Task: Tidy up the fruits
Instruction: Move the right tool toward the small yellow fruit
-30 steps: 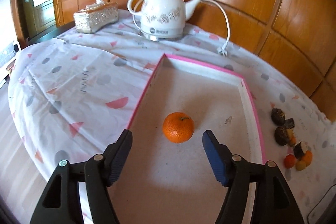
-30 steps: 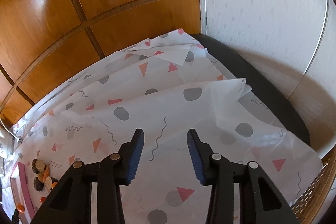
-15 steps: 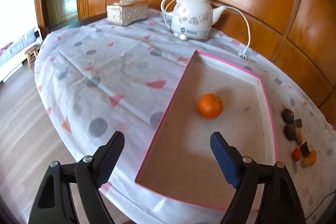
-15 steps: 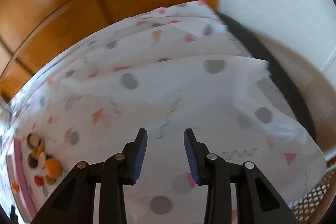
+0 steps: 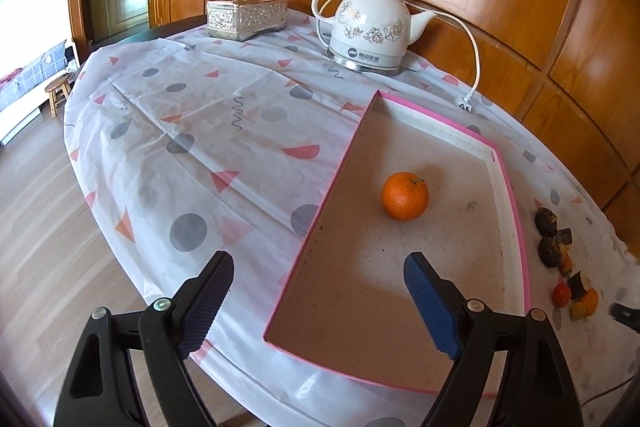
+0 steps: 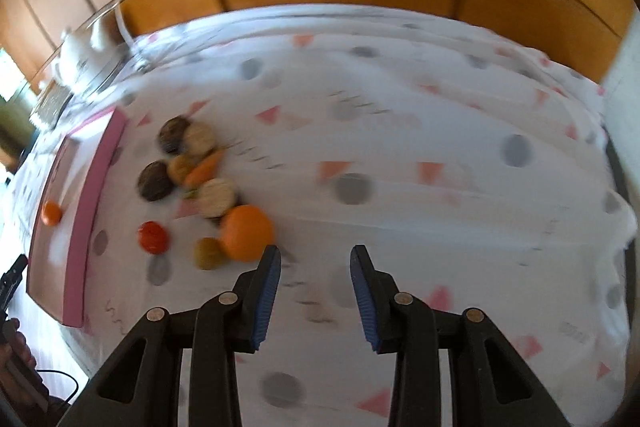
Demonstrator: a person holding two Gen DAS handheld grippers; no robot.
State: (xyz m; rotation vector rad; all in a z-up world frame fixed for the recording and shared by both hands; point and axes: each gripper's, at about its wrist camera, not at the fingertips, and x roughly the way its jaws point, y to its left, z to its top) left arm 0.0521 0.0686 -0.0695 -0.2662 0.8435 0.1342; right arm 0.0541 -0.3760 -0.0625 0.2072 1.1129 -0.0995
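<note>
Inside the pink tray lies one orange, so your left gripper has backed off, fingers spread wide and empty. Beside the tray the other fruits wait in a pile; your right gripper, fingers narrowly parted and holding nothing, hangs near its big orange, likely next.

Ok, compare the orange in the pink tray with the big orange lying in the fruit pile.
The orange in the tray lies alone on the bare floor of the pink tray; the big orange in the pile lies on the tablecloth, outside the tray, crowded by smaller fruits. The tray orange shows a stem on top; the pile orange is too blurred to tell. Both are round, orange, and held by neither gripper.
</note>
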